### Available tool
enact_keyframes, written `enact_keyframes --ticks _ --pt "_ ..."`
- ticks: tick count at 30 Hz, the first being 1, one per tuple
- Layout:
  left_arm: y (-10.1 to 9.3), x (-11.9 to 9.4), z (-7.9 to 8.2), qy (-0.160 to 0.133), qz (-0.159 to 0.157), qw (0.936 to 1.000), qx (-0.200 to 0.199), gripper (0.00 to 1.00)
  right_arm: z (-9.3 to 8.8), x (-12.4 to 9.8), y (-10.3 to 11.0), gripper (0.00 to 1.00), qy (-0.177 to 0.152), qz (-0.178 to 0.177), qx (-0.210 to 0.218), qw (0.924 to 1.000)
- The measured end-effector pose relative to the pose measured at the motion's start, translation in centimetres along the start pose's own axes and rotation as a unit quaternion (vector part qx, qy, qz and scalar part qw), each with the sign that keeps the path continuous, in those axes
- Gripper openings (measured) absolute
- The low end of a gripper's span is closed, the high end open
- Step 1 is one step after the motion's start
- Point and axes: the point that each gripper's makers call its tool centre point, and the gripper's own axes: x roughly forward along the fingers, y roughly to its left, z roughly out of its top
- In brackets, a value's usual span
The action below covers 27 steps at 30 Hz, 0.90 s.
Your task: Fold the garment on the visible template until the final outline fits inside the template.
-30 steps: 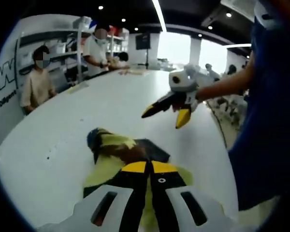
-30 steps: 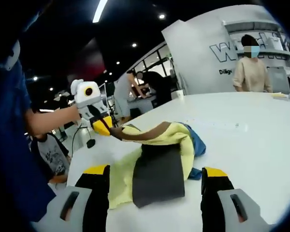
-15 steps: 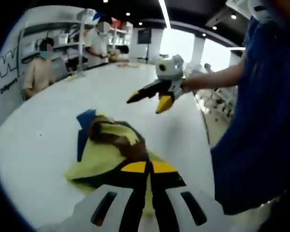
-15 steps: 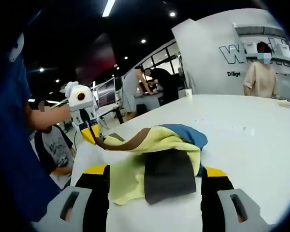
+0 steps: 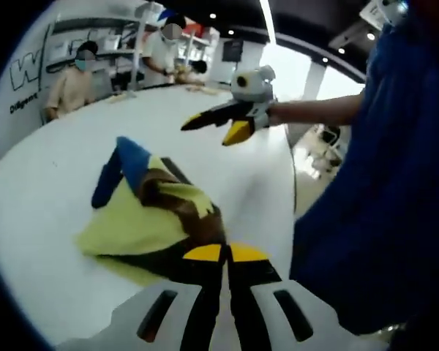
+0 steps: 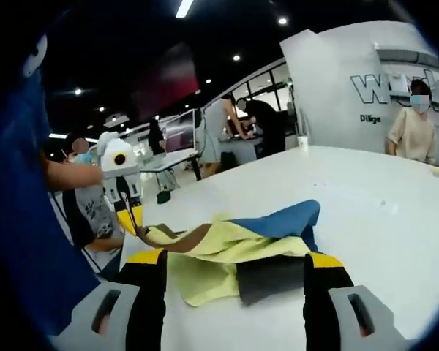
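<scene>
Two yellow-tipped jaws of the left gripper [image 5: 225,254] rise pressed together in the left gripper view, pinching the near edge of the garment [image 5: 150,216], a yellow piece with brown, blue and dark grey patches. It lies crumpled on the white table [image 5: 51,186], close to the table's near edge, its blue part [image 5: 124,164] pointing toward the far side. Beyond it the right gripper [image 5: 216,126] hangs in the air above the table, its jaws apart and holding nothing, carried by a person's bare forearm [image 5: 314,111]. A blue sleeve [image 5: 380,168] covers that side of the view. At the table's far edge stand two people [image 5: 79,77] before white shelving.

From the right gripper view, the right gripper [image 6: 234,263] shows its own jaws spread wide, with the garment [image 6: 234,245] lying on the table [image 6: 373,219] between and beyond them, untouched by either jaw. The left gripper [image 6: 135,223] grips the garment's brown corner near the table's edge, lifting it slightly. Another person [image 6: 413,121] stands at the far edge.
</scene>
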Motion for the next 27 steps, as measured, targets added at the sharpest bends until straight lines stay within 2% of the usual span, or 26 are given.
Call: enact_keyframes --ticks 5,6,10,14,20,27 --pt "-1.2 -0.2 -0.5 0.003 0.001 1.0000 -0.006 0.01 -0.1 -0.1 0.5 0.78 0.001 0.006 -0.006 1.0000" --pt "-2.0 -0.2 -1.2 0.009 0.003 0.9999 -0.009 0.01 -0.3 -0.1 0.7 0.77 0.005 0.011 -0.011 0.9999" --pt "-3.2 -0.2 -1.8 0.007 0.004 0.9998 -0.020 0.01 -0.4 -0.3 1.5 0.76 0.006 0.015 -0.016 0.9997" --pt "-5.3 -0.1 -3.7 0.009 0.009 0.9987 -0.049 0.01 -0.4 -0.7 2.7 0.74 0.011 0.025 -0.028 0.9993" --pt "-7.6 -0.3 -5.3 0.003 0.015 0.9971 -0.075 0.01 -0.9 -1.1 3.7 0.67 0.023 0.040 -0.044 0.9980" --pt "-10.5 -0.9 -7.9 0.015 0.032 0.9945 -0.098 0.01 -1.5 -0.5 6.4 0.65 0.051 0.088 -0.088 0.9909"
